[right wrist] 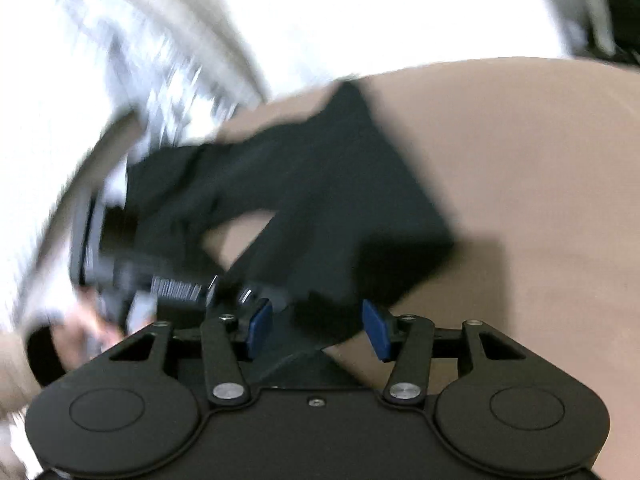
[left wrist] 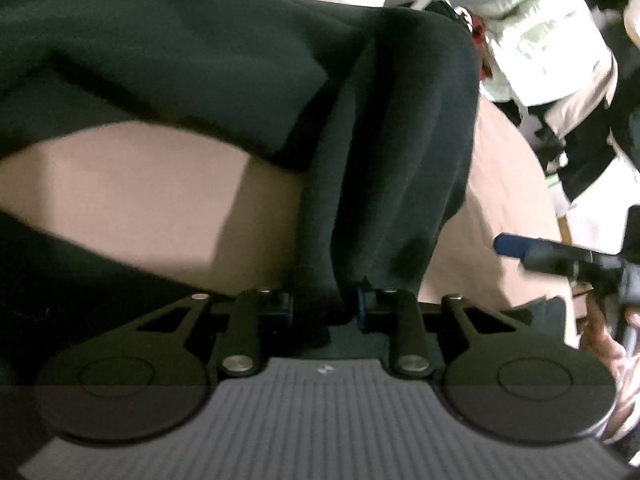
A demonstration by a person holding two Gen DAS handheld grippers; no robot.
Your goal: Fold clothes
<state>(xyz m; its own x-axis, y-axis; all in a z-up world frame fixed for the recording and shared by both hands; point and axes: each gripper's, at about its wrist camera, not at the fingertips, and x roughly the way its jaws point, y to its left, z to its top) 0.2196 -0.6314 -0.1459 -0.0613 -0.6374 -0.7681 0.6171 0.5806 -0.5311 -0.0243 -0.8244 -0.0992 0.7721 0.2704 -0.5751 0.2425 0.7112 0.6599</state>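
A black garment [left wrist: 224, 64] lies spread and rumpled on a beige surface [left wrist: 132, 192]. One bunched fold of it runs down into my left gripper [left wrist: 324, 304], whose blue pads [left wrist: 362, 300] stand close together and pinch the cloth. In the right wrist view, which is blurred, the same black garment [right wrist: 320, 192] lies on the beige surface [right wrist: 520, 184]. My right gripper [right wrist: 318, 328] is open just over its near edge, and neither pad touches the cloth. One of the right gripper's blue fingertips [left wrist: 510, 245] shows at the right of the left wrist view. The left gripper's body [right wrist: 120, 248] shows at the left of the right wrist view.
The beige surface ends in a rounded edge on the right [left wrist: 532, 168]. Beyond it lies clutter: a pale green and white bundle [left wrist: 536, 40], something red [left wrist: 478, 32] and dark items. A person's hand [left wrist: 608, 344] holds the right gripper. The background [right wrist: 360, 8] is bright and blurred.
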